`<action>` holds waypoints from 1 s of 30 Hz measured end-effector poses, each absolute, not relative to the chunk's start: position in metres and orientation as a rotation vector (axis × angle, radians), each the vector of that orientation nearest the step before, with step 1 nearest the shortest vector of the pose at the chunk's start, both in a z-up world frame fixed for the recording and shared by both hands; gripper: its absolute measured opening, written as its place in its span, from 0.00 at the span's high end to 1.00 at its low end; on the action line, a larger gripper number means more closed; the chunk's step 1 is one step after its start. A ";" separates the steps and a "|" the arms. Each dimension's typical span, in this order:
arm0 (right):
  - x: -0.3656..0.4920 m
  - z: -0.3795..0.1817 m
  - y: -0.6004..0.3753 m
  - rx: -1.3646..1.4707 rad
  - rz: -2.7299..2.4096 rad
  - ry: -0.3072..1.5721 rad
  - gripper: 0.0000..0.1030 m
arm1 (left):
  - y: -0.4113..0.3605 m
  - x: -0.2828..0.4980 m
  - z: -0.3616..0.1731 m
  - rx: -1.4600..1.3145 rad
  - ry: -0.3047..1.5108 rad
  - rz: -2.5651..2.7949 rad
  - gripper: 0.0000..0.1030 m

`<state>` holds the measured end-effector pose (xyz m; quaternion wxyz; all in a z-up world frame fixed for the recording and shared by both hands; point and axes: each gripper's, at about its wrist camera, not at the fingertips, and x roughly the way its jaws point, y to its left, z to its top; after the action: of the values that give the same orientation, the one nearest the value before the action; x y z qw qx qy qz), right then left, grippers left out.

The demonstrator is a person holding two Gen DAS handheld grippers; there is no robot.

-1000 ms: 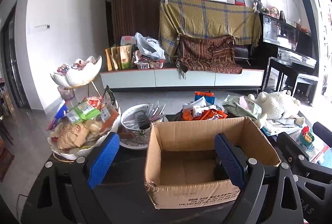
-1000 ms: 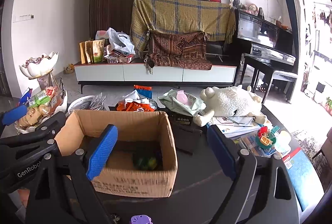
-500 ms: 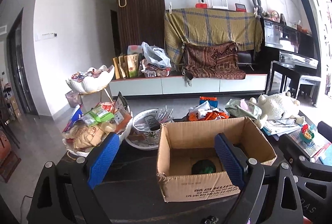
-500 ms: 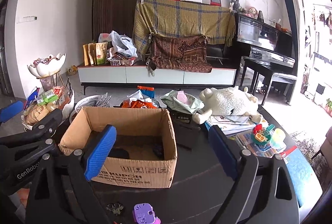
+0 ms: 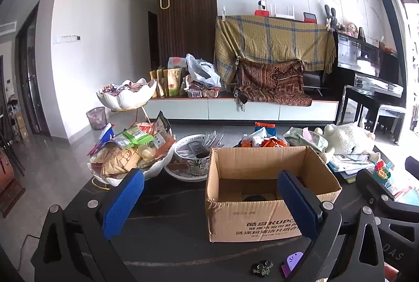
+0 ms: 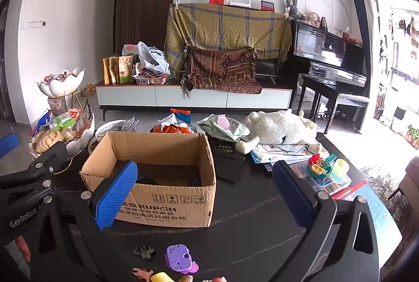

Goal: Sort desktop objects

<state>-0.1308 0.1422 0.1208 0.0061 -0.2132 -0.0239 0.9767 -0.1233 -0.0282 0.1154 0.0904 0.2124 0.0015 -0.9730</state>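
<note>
Both grippers, left (image 5: pixel 209 206) and right (image 6: pixel 207 197), have pulled back from the box (image 6: pixel 157 177); both are wide and empty. We keep them above the near desk (image 6: pixel 248 229), probably because the purple toy (image 6: pixel 179 259) there waits for sorting.

We see bare dark surface (image 6: pixel 248 224) in front of the cardboard box (image 6: pixel 167 203), open enough to pass. The box top is open. Behind it bowls (image 5: pixel 191 167), snack packets (image 5: pixel 264 140) and a plush toy (image 6: pixel 282 127) crowd together; small toys (image 6: pixel 179 259) lie at the near edge.
</note>
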 end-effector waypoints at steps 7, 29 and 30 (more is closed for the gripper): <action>-0.119 0.121 0.142 -0.675 3.053 -0.080 0.01 | -0.032 -0.117 0.112 0.703 0.047 -2.908 0.02; -0.073 0.125 0.144 -0.681 3.045 -0.098 0.01 | -0.028 -0.074 0.114 0.727 0.040 -2.919 0.02; -0.071 0.124 0.144 -0.686 3.045 -0.101 0.01 | -0.027 -0.072 0.113 0.728 0.033 -2.917 0.02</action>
<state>-0.0711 0.1439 0.1238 0.0094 -0.2196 -0.0325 0.9750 -0.0722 -0.0272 0.1128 0.0674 0.2414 0.0110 -0.9680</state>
